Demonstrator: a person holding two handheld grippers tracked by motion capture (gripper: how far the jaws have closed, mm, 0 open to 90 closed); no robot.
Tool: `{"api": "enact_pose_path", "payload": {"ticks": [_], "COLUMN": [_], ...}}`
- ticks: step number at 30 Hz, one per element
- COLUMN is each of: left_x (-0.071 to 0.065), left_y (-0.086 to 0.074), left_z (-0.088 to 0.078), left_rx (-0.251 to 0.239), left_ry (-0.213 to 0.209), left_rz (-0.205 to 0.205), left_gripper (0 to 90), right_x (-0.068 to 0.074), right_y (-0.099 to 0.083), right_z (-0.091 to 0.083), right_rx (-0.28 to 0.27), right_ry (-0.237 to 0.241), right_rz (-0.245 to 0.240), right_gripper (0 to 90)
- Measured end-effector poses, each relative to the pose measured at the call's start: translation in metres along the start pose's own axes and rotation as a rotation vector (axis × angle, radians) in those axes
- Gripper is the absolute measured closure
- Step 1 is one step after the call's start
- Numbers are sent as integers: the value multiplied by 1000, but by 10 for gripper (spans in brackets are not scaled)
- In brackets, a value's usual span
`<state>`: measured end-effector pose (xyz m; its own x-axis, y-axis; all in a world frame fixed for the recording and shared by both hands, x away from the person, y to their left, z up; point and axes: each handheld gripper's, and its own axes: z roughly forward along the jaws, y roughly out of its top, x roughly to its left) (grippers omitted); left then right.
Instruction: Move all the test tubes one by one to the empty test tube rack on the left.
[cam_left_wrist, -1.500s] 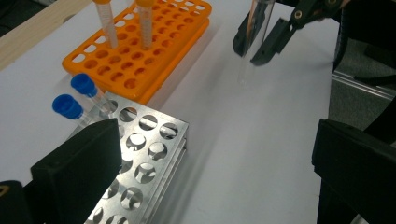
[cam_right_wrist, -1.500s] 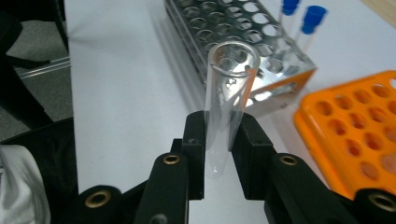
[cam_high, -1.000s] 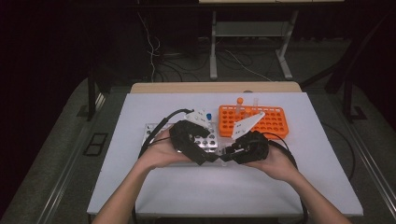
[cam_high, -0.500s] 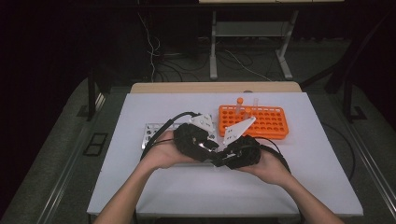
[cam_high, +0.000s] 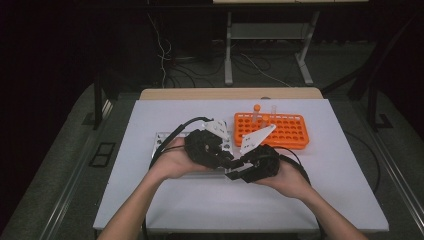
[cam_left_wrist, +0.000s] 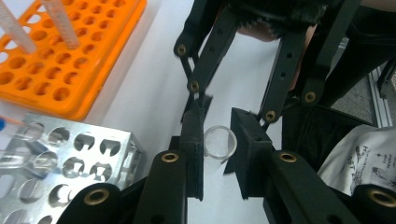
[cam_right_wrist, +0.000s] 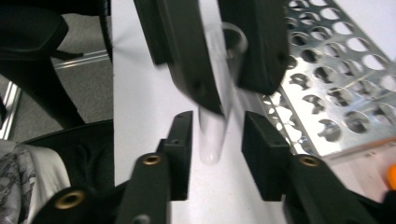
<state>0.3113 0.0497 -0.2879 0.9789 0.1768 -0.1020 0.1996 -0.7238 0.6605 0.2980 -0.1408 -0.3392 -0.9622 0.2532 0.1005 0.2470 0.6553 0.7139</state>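
Clear plastic tube (cam_left_wrist: 219, 142), one item, open at one end and rounded at the other, lying crosswise between the two pairs of tongs over the white table (cam_high: 320, 195). Left tongs (cam_high: 227, 161): black, pressed shut on the tube near its open mouth, having just closed on it; in the left gripper view the tube's rim sits between the two pads. Right tongs (cam_right_wrist: 214, 156): black, jaws slightly spread and just been opening, pads standing off the tube's rounded end (cam_right_wrist: 210, 149) on both sides with a narrow gap each way. The two pairs meet tip to tip near the table's middle. Metal rack (cam_right_wrist: 336, 88): drilled with round holes, directly beside the left tongs, its near edge close under them. Orange rack (cam_high: 270, 130): beyond both tongs toward the far edge, a couple of tubes standing in its back row, apart from the jaws. Open room: bare table in front of the tongs toward the person and out to the right of the right tongs; black cables trail to either side.
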Motion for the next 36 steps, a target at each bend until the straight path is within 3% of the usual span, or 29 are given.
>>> {"api": "enact_pose_path", "payload": {"ticks": [10,14,17,19,36], "left_x": [9,14,17,20,52], "left_y": [1,1,2,2,-4], "left_z": [-19,-27,-34,-38,-61], "left_rx": [-9,-11,-14,-20,-44], "left_ry": [41,58,75,85,179], "left_rz": [-18,-24,-32,-39,-114], "left_gripper": [742,742,742,742,743], "right_x": [-9,-11,-13,-15,-27], "right_y": [-11,-16,-20,-22,-47], "right_z": [-19,-25,-30,-33,-56], "right_rx": [-25,-29,-34,-41,-78], "right_ry": [-62,-69,-67,-75,-120], "right_rz": [66,93,119,138,217], "right_gripper": [326,150,95,3,3]}}
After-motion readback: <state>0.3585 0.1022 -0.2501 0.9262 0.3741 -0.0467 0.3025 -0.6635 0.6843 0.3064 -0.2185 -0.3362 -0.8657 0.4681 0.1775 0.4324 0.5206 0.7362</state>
